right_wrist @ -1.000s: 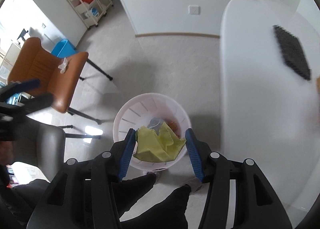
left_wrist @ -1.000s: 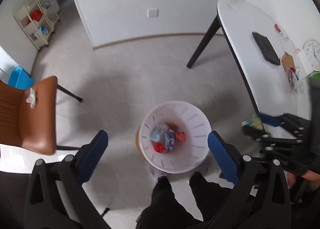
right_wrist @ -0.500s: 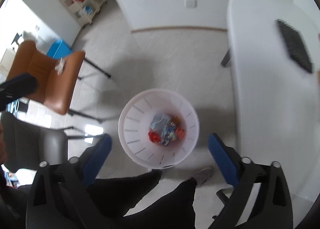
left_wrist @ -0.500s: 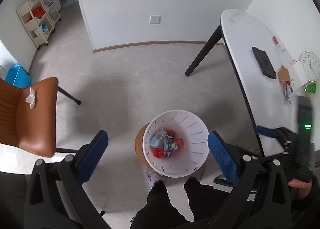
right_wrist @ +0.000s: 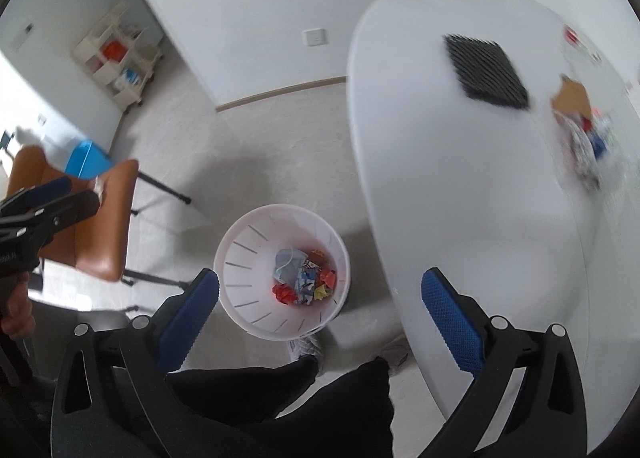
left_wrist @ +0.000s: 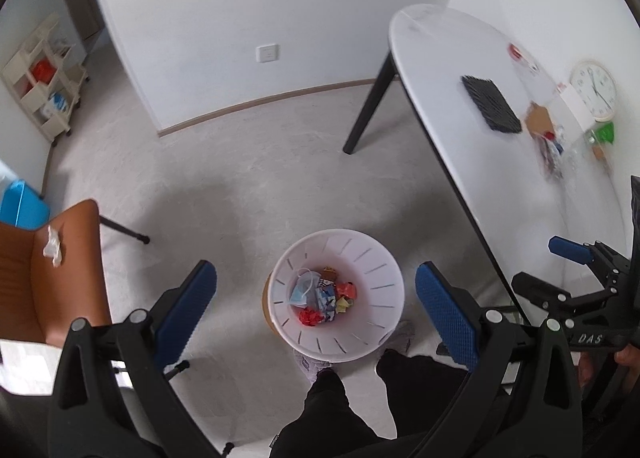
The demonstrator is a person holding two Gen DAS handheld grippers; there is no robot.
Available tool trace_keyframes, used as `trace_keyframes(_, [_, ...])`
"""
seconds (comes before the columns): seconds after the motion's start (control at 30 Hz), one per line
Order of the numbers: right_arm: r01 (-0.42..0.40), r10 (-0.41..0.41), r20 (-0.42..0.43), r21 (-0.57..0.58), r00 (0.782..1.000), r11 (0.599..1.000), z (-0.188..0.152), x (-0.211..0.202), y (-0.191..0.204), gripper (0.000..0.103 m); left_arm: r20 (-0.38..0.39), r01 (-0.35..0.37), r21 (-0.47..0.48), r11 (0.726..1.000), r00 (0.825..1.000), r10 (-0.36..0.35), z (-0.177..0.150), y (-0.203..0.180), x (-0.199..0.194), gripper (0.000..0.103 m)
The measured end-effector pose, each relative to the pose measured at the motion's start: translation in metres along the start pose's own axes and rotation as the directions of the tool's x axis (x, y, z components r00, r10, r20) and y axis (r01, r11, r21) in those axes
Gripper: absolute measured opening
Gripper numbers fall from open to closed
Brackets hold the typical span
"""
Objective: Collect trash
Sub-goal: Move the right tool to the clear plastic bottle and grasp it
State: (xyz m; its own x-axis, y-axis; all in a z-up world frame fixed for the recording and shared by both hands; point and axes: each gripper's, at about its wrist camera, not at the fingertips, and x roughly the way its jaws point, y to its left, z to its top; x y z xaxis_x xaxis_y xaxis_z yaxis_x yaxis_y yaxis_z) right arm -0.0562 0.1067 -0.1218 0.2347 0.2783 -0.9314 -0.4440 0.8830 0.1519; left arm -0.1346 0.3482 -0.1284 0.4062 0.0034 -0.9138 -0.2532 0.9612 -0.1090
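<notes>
A white slotted trash bin [left_wrist: 376,258] stands on the floor beside the white table [left_wrist: 472,162]; it also shows in the right wrist view [right_wrist: 240,254]. Crumpled wrappers, a face mask and a yellow scrap [right_wrist: 322,291] lie in its bottom. My left gripper [left_wrist: 316,306] is open and empty, high above the bin. My right gripper [right_wrist: 320,306] is open and empty, above the bin's right side and the table edge. More trash [left_wrist: 554,150] lies on the table's far right; it also shows in the right wrist view [right_wrist: 586,154]. A white crumpled tissue [left_wrist: 53,247] lies on the brown chair [left_wrist: 44,290].
A black ridged mat [right_wrist: 484,72] and a brown cardboard piece [right_wrist: 572,98] lie on the table. A white clock [left_wrist: 594,90] stands at its far edge. A black table leg [left_wrist: 368,106] stands beyond the bin. A shelf cart [left_wrist: 40,86] stands at the far left. The person's legs [left_wrist: 340,398] are below.
My right gripper opened and let go of the yellow paper, which now lies in the bin. Both grippers have risen and swung right toward the table.
</notes>
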Motion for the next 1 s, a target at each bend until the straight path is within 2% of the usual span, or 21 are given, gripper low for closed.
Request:
trace_keyframes(0.2, [0.051,-0.054,0.017,0.120,0.998,0.991,-0.014,-0.012,-0.038,0.100,-0.023,0.045,0.072,0.996,0.999,-0.043,0.008,-0.030,0.007,0.095])
trace_keyframes(0.43, [0.132,-0.144,0.020,0.286,0.989,0.949,-0.033,-0.031,-0.110,0.100,-0.046,0.095,0.188,0.978,0.995,-0.088,0.032,-0.093,0.021,0.095])
trace_keyframes(0.6, [0.191,-0.223,0.038,0.386,0.974,0.903,-0.030,-0.051,-0.175,0.100,-0.066,0.149,0.228,0.962,0.988,-0.138,0.054,-0.152,0.030,0.095])
trace_keyframes(0.8, [0.235,-0.299,0.047,0.508,0.953,0.829,-0.012,-0.064,-0.266,0.100,-0.099,0.207,0.306,0.929,0.978,-0.185,0.087,-0.250,0.055,0.095])
trace_keyframes(0.9, [0.234,-0.315,0.050,0.562,0.948,0.793,0.003,-0.061,-0.310,0.100,-0.119,0.211,0.292,0.933,0.976,-0.184,0.105,-0.292,0.072,0.095])
trace_keyframes(1.0, [0.224,-0.317,0.046,0.611,0.947,0.759,0.022,-0.050,-0.352,0.100,-0.160,0.229,0.209,0.951,0.967,-0.197,0.124,-0.328,0.094,0.095])
